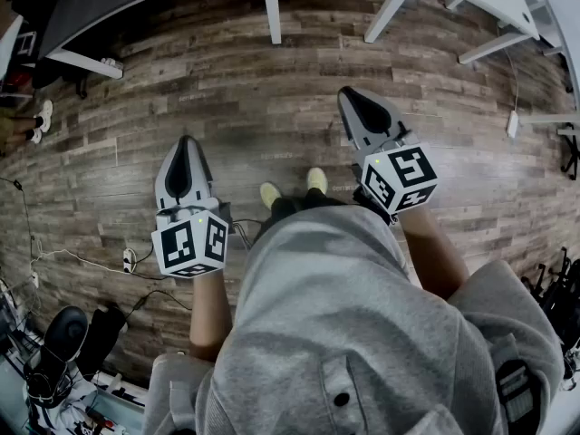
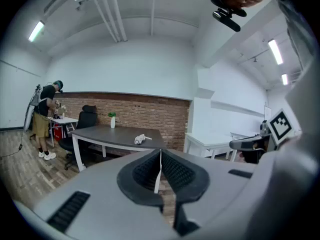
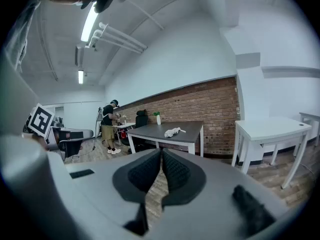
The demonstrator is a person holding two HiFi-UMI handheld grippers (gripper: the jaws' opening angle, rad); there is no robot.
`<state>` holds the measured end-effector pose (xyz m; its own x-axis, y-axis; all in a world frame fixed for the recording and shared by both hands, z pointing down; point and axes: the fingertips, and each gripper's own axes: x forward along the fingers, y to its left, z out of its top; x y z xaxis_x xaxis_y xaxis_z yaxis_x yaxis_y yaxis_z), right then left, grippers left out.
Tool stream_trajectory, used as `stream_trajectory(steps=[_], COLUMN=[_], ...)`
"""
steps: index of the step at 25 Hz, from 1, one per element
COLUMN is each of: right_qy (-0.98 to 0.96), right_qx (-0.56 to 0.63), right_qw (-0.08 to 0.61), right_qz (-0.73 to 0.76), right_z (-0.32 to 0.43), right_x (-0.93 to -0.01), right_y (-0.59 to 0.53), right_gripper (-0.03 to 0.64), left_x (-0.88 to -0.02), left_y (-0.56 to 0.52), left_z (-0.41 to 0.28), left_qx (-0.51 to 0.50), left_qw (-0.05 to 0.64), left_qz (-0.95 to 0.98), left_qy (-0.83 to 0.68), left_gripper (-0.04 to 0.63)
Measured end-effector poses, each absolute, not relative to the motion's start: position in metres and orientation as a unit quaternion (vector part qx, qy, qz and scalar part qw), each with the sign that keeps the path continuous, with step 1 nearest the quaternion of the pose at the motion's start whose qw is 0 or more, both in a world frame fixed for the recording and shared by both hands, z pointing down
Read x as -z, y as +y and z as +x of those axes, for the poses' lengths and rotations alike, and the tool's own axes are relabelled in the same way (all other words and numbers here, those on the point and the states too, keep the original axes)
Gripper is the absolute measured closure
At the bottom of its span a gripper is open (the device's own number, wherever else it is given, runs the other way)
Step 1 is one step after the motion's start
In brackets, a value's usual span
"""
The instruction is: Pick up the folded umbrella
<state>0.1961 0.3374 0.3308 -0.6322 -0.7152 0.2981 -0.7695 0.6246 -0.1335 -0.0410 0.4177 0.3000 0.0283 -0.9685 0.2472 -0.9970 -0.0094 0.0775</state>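
**Head view.** The left gripper [image 1: 188, 148] and the right gripper [image 1: 352, 100] hang apart from each other over a plank floor [image 1: 272, 98]. Both have their jaws pressed together and hold nothing. The folded umbrella lies outside this frame. Cables [image 1: 82, 261] trail across the floor at lower left and could probably snag a foot on the way over.

**Left gripper view.** The jaws meet in a thin seam with nothing between them. The folded umbrella [image 2: 140, 139] lies on a dark table [image 2: 110, 132], towards its right end and well apart from the gripper. An office chair [image 2: 82, 121] stands at the table's left side. A person [image 2: 46, 119] stands at a desk beyond it.

**Right gripper view.** The jaws here also meet on nothing. A white table [image 3: 272, 129] stands to the right of the dark one, leaving open floor between. The main risk is an approach with the jaws not yet spread, which would likely nudge the rounded bundle so that it rolls towards the table edge.
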Motion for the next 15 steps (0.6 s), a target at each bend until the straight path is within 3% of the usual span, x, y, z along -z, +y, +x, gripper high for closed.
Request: stream_trajectory(steps=[15], right_qy=[-0.902], right_qx=[-0.14], right_qw=[0.073], right_qz=[0.401], right_z=[0.245], right_x=[-0.333], right_y=[0.32], right_gripper=[0.592], left_x=[-0.294], left_y=[0.397], left_z=[0.027], left_qx=[-0.066], left_qw=[0.098], left_qz=[0.709], left_qy=[-0.695], left_gripper=[0.577])
